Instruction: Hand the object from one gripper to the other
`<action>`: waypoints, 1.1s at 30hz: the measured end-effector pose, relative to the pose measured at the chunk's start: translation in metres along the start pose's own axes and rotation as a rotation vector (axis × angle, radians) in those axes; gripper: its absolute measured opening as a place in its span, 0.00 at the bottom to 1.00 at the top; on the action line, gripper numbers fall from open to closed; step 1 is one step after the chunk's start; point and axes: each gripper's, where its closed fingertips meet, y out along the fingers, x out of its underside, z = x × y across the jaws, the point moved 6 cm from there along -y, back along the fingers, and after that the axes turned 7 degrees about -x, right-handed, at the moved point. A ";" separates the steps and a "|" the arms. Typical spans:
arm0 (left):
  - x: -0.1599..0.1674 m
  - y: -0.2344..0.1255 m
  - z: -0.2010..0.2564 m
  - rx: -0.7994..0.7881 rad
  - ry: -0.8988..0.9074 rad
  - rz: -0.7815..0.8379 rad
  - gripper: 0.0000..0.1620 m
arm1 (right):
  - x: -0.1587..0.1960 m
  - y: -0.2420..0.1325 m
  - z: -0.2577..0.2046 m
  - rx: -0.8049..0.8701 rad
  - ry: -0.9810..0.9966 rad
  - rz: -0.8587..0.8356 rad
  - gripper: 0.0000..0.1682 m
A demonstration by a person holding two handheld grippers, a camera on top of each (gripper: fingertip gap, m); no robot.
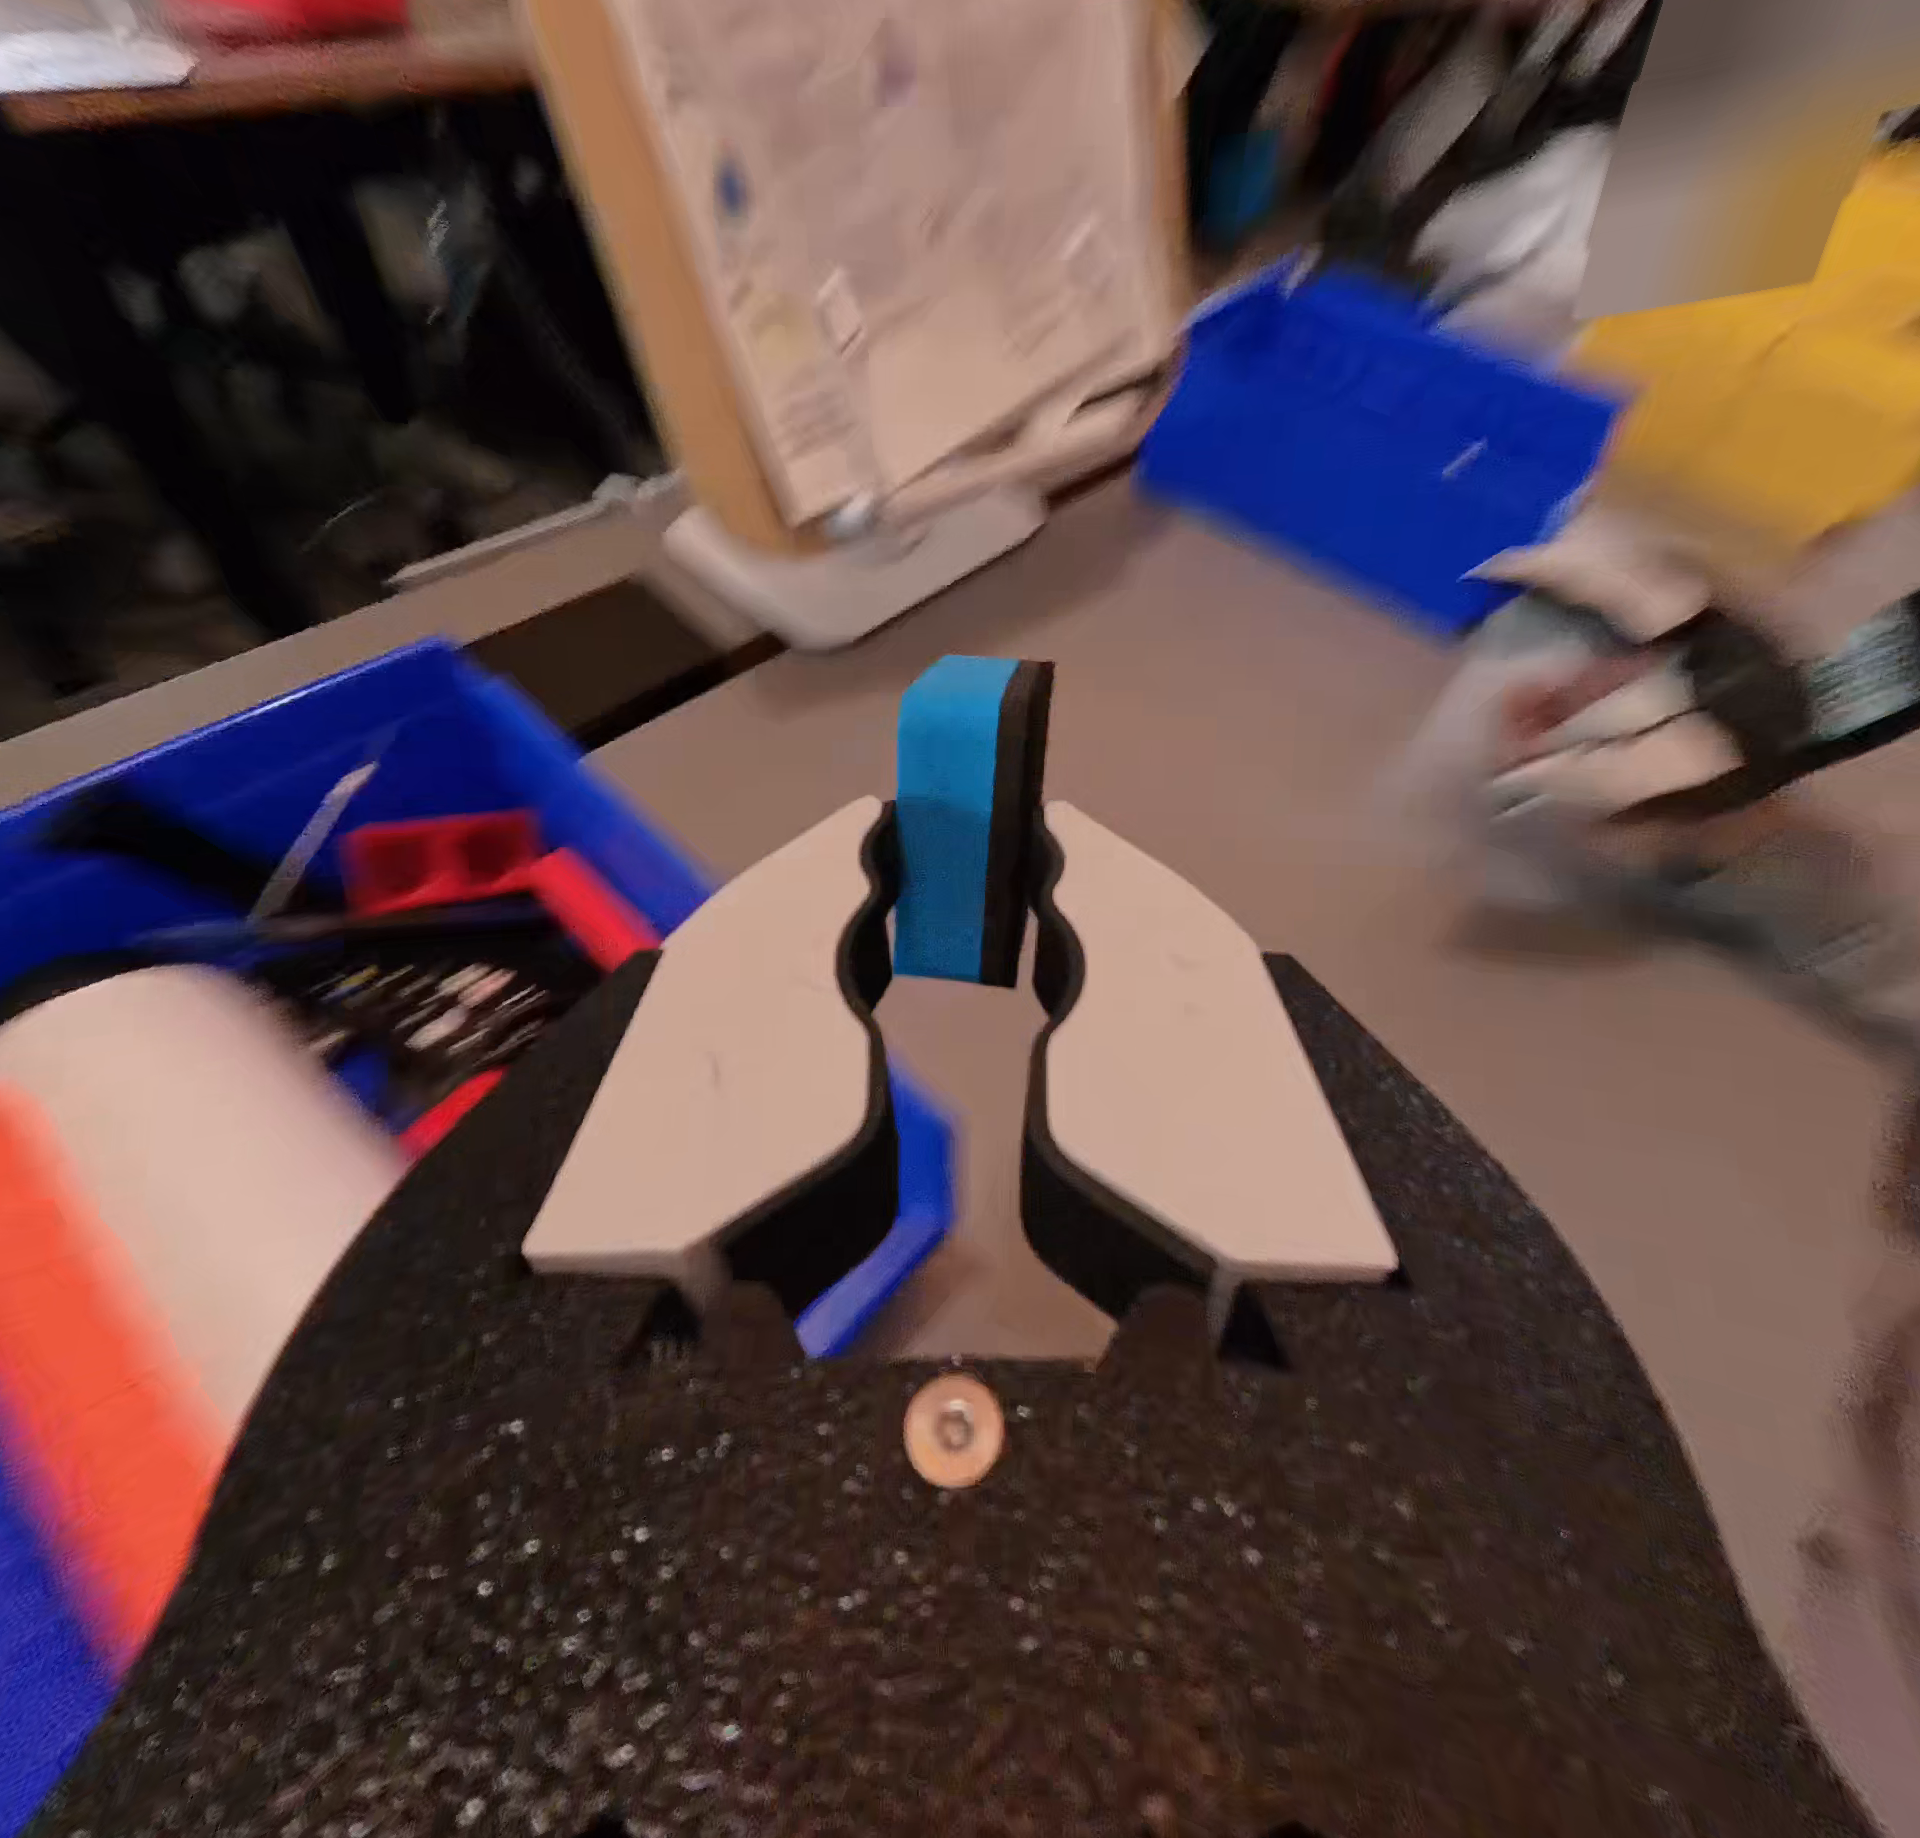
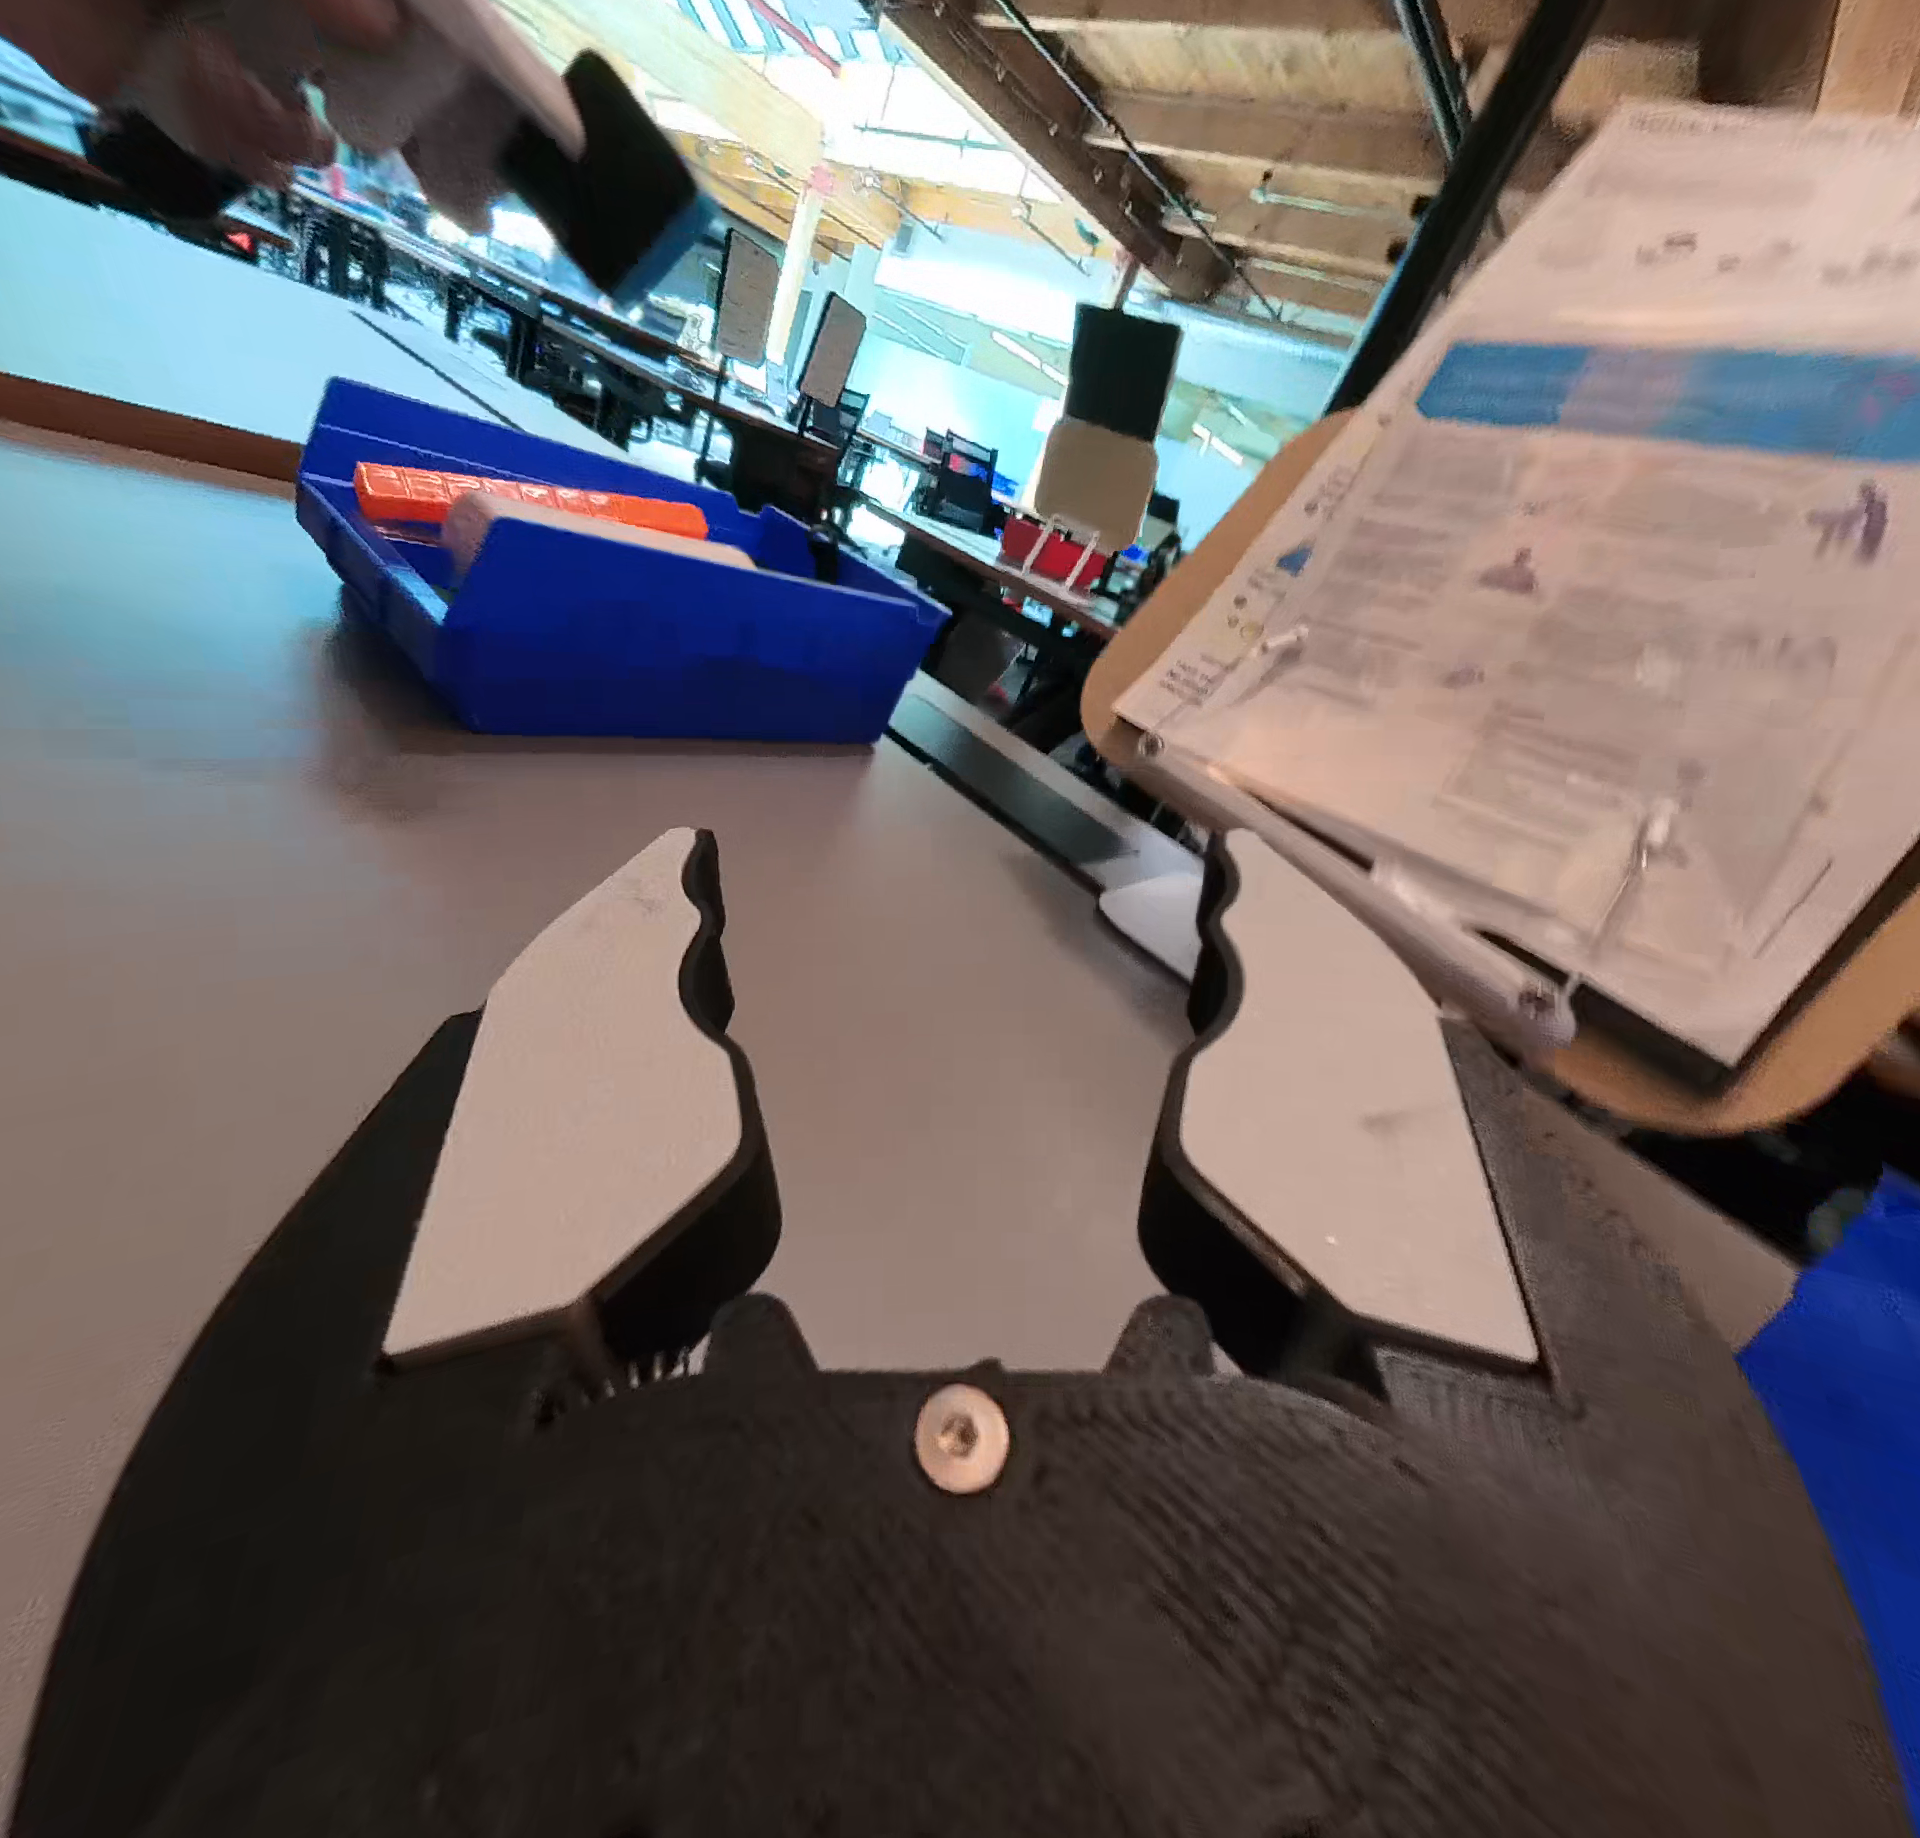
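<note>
Left wrist view. The left tool is seen closed on a blue-and-black foam block, which is held upright between the two grey fingers and projects beyond their tips. A grey bench is seen beneath. To the left of the tool a blue bin is set on the bench; red parts and dark clutter are held in it, and a blurred pale and orange shape is seen at its near end. Ahead of the tool a clipboard stand with papers is placed. Ahead and to the right a second blue bin is seen, blurred. At far right the right tool is shown, too blurred for its state to be told.

Right wrist view. The right tool is seen with its fingers spread wide apart and nothing between them, low over the bench. Ahead and to the left, the blue bin is seen on the bench, with an orange piece and a pale piece inside. High to the left, well apart from this tool, the foam block is carried in the left tool above the bench. Just to the right, the clipboard with papers is seen tilted.
</note>
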 end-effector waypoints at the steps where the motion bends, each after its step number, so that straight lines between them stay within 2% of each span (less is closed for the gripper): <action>1: -0.003 0.001 0.018 0.072 -0.055 0.068 0.14 | -0.006 0.008 -0.003 -0.005 -0.040 0.016 0.53; 6: 0.011 0.044 0.110 0.492 -0.258 0.179 0.14 | -0.043 0.037 -0.018 -0.068 -0.258 0.224 0.54; 9: 0.032 0.088 0.140 0.599 -0.302 0.122 0.14 | -0.049 0.039 -0.023 -0.143 -0.312 0.279 0.52; 12: 0.052 0.120 0.159 0.769 -0.379 0.048 0.14 | -0.037 0.026 -0.025 -0.200 -0.317 0.236 0.50; 15: 0.071 0.142 0.168 0.824 -0.392 -0.029 0.14 | -0.023 0.015 -0.028 -0.281 -0.307 0.201 0.43; 18: 0.074 0.144 0.171 0.881 -0.414 -0.040 0.14 | -0.019 0.016 -0.027 -0.300 -0.290 0.163 0.41; 19: 0.075 0.144 0.170 0.868 -0.411 -0.041 0.14 | -0.019 0.016 -0.029 -0.320 -0.291 0.166 0.36; 29: 0.088 0.138 0.166 0.857 -0.464 -0.064 0.14 | -0.010 0.019 -0.036 -0.338 -0.357 0.114 0.35; 31: 0.086 0.137 0.166 0.845 -0.441 -0.022 0.14 | -0.011 0.020 -0.033 -0.333 -0.293 0.087 0.35; 33: 0.079 0.135 0.167 0.782 -0.351 0.069 0.17 | -0.015 0.022 -0.027 -0.352 -0.098 0.100 0.35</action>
